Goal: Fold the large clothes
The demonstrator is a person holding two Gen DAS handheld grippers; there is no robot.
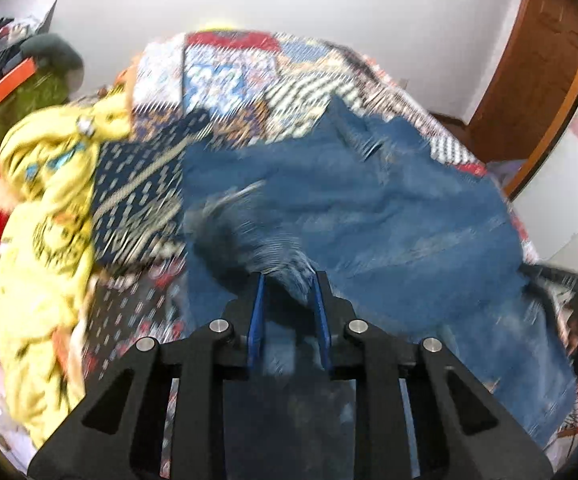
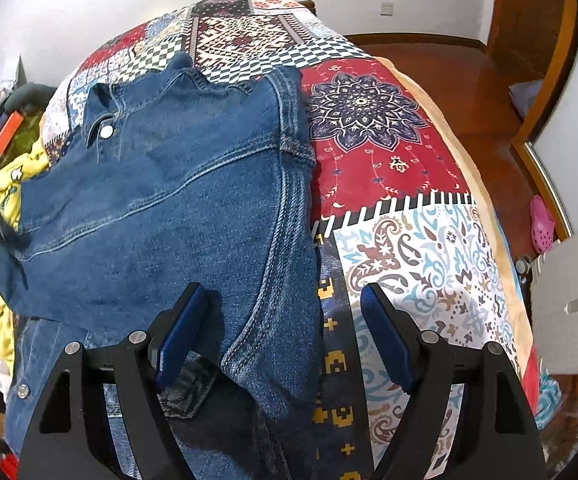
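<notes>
Across the near half of the bed (image 2: 385,152): denim jacket (image 2: 177,200) spread flat. Left gripper (image 1: 289,292) clamped on frayed cuff; right gripper (image 2: 281,312) spread wide above side seam. Carry sleeve inward, keep fold straight.

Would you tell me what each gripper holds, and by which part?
Left gripper pinches the denim jacket by its frayed edge; right gripper is open, empty.
</notes>
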